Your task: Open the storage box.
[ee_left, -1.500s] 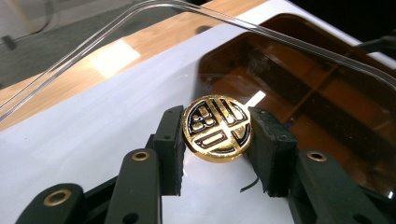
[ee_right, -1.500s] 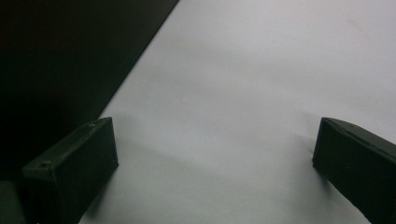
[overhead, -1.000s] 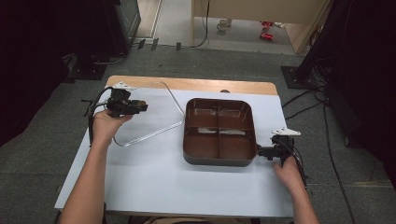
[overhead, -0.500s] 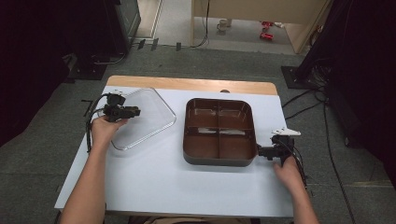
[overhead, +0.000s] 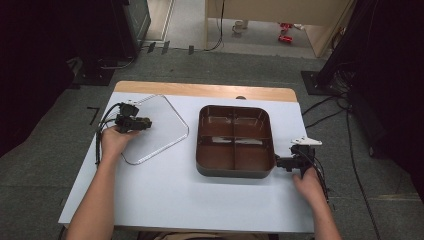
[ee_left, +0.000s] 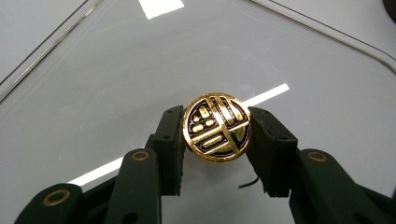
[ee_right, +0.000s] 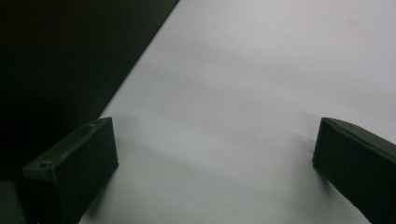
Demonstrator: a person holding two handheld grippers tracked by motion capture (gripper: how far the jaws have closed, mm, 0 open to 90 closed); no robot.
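A clear, rounded-square lid (overhead: 162, 131) lies flat on the white table, left of a dark brown tray (overhead: 235, 173) with four compartments. My left gripper (overhead: 146, 123) is over the lid's left part. In the left gripper view, this gripper (ee_left: 217, 140) is shut on the lid's round gold and black knob (ee_left: 217, 127), with the clear lid (ee_left: 289, 51) spread beneath. My right gripper (overhead: 279, 162) rests on the table at the tray's near right corner. In the right gripper view, this gripper (ee_right: 215, 172) is open over bare table, with the tray's dark wall (ee_right: 51, 56) at the left.
The table (overhead: 190, 200) has a wooden strip (overhead: 200, 90) along its far edge. Cables (overhead: 330, 112) trail over the floor on the right. Dark equipment stands (overhead: 120, 30) rise beyond the far corners.
The lid was held up and tilted on edge a second ago. It has come down to the left with my left gripper and now lies flat on the table. The right gripper has stayed still.
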